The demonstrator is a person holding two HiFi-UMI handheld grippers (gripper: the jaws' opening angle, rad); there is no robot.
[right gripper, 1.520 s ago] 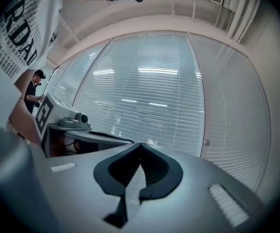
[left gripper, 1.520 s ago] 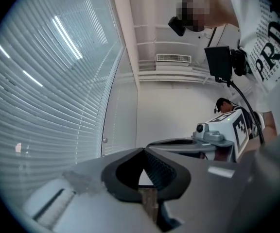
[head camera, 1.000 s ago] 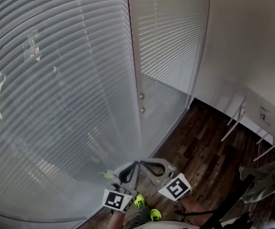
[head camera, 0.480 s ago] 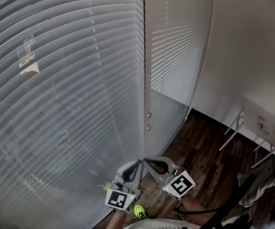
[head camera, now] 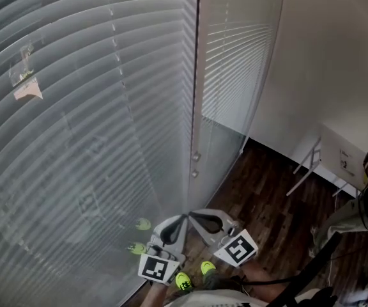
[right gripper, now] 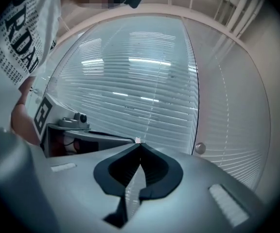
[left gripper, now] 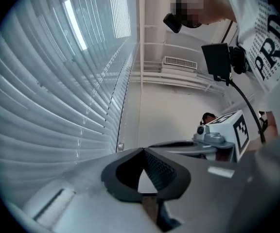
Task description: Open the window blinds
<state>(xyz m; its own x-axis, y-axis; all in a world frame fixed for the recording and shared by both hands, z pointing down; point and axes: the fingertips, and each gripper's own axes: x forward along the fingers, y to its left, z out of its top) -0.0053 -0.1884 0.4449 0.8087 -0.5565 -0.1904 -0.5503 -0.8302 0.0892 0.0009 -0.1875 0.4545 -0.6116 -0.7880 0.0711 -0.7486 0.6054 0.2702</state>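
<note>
Window blinds (head camera: 75, 139): lowered across the glass, filling the head view ahead of you, just beyond both grippers.
Floor (head camera: 267, 197): dark wood, shown only in the head view.
Left gripper (left gripper: 143, 150): your jaws are together, nothing between them.
Right gripper (right gripper: 140, 143): jaws together too, empty, tips just beside the left's.
Ceiling vent (left gripper: 180, 62): shown only in the left gripper view.

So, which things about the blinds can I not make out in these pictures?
- Top of the blinds: cut off by the upper edge of the head view, so no rail or mechanism shows.
- Two small knobs beside the frame: too small in the head view to tell whether they hang on a cord or a rod.
- What is behind the blinds: the closed slats hide it, and only dim shapes show through.
</note>
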